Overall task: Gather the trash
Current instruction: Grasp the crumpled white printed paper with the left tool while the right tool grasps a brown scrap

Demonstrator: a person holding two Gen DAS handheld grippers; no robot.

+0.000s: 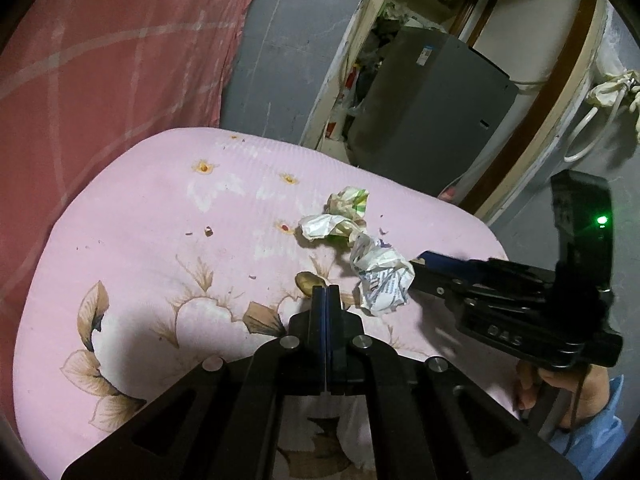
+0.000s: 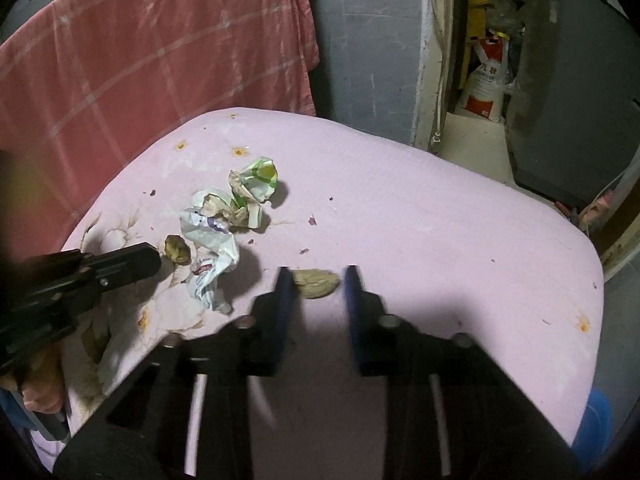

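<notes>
Left wrist view: left gripper (image 1: 326, 289) has its jaws clenched flat together, nothing between them. Just past the tips, slightly left, a brown nut shell (image 1: 307, 282) lies on the pink floral cloth (image 1: 160, 216) covering the counter. Right of the tips sits a crumpled white printed wrapper (image 1: 382, 276); further ahead are two more crumpled wrappers with green print (image 1: 347, 210). The right gripper (image 1: 420, 266) comes in from the right and looks to be right against that white wrapper; contact can't be confirmed from here. Small crumbs are scattered ahead. A hand (image 1: 560, 392) holds the right tool's handle.

Right wrist view: right gripper's jaws are parted, straddling a second brown shell (image 2: 316, 282) at the tips; pads not visibly pressing on it, so not gripped yet. Wrapper pile is left of the jaws, with the left gripper's closed tip beside the other shell (image 2: 177, 250).

Handling, my read: shells are light, rigid, brittle, curved, so take them across the narrow width with a gentle squeeze. Wrappers are featherweight and springy; pinch a thick fold.

Pose: both tools pitched steeply down at the cloth.
</notes>
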